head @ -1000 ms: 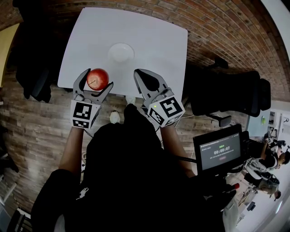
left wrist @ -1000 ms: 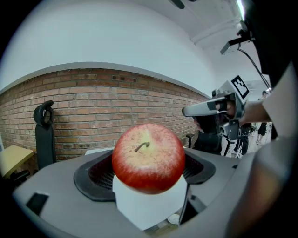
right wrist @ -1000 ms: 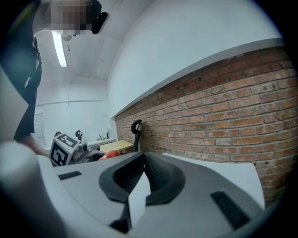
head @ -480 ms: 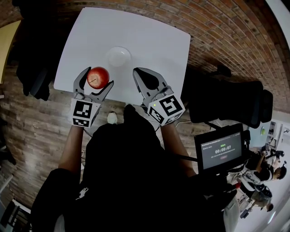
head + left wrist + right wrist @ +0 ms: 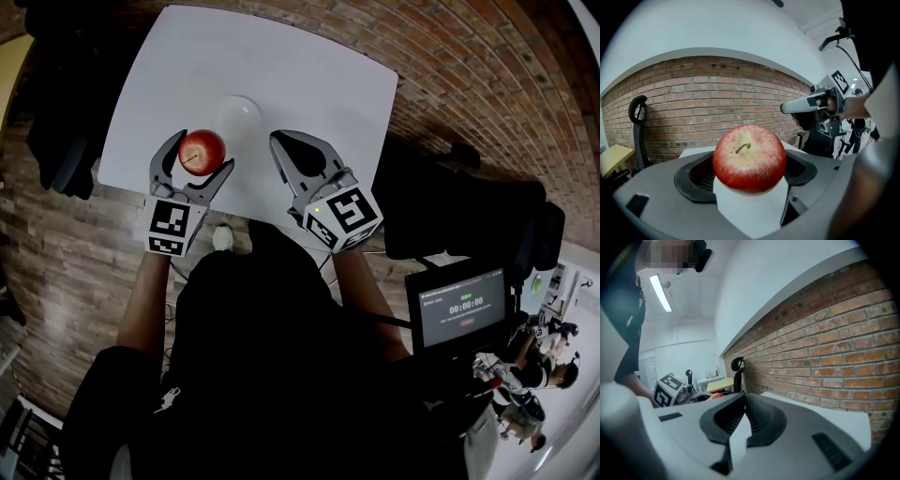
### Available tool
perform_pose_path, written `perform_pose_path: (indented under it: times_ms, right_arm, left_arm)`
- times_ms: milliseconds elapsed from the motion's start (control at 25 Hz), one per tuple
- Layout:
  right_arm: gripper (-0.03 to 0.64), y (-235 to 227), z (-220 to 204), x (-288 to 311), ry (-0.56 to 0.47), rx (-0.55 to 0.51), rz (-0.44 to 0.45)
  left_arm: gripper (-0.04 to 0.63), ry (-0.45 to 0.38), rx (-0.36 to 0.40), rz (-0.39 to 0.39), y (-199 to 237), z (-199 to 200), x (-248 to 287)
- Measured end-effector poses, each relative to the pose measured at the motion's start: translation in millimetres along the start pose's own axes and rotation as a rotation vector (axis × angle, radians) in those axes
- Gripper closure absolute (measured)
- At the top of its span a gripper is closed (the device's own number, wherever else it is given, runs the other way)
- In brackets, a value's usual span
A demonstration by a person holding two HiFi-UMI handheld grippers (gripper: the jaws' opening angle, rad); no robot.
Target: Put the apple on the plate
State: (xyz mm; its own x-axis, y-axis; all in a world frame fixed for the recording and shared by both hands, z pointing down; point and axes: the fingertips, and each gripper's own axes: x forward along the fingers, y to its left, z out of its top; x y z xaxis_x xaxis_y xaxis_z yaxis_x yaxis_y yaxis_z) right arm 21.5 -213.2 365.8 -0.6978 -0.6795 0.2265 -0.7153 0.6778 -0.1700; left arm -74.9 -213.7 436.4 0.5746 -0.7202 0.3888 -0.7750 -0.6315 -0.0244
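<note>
A red apple (image 5: 202, 152) sits between the jaws of my left gripper (image 5: 195, 145), which is shut on it above the near edge of the white table (image 5: 309, 84). In the left gripper view the apple (image 5: 749, 157) fills the middle, stem up, with the dark pads (image 5: 696, 176) against its sides. The white plate (image 5: 236, 114) lies on the table just beyond the apple and slightly right. My right gripper (image 5: 298, 150) hovers beside it to the right, shut with nothing in it; its jaw tips meet in the right gripper view (image 5: 744, 395).
A black office chair (image 5: 469, 206) stands right of the table, and another dark chair (image 5: 56, 141) is at its left. A small screen (image 5: 459, 309) with a timer is at the lower right. The floor (image 5: 84, 253) is brick-patterned.
Both grippers have moved slightly forward over the table, bringing the apple closer to the plate. The left gripper's hold on the apple is unchanged.
</note>
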Motion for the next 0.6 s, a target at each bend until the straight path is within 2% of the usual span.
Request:
perform_pose_path:
  times_ms: [440, 600]
  right_arm:
    - [0.612, 20, -3, 7, 0.044, 0.002, 0.046]
    - [0.612, -1, -17, 20, 0.076, 0.012, 0.050]
  left_arm:
    - [0.175, 0.049, 0.004, 0.028, 10, -21, -5]
    - [0.175, 0.074, 0.004, 0.018, 15, -34, 22]
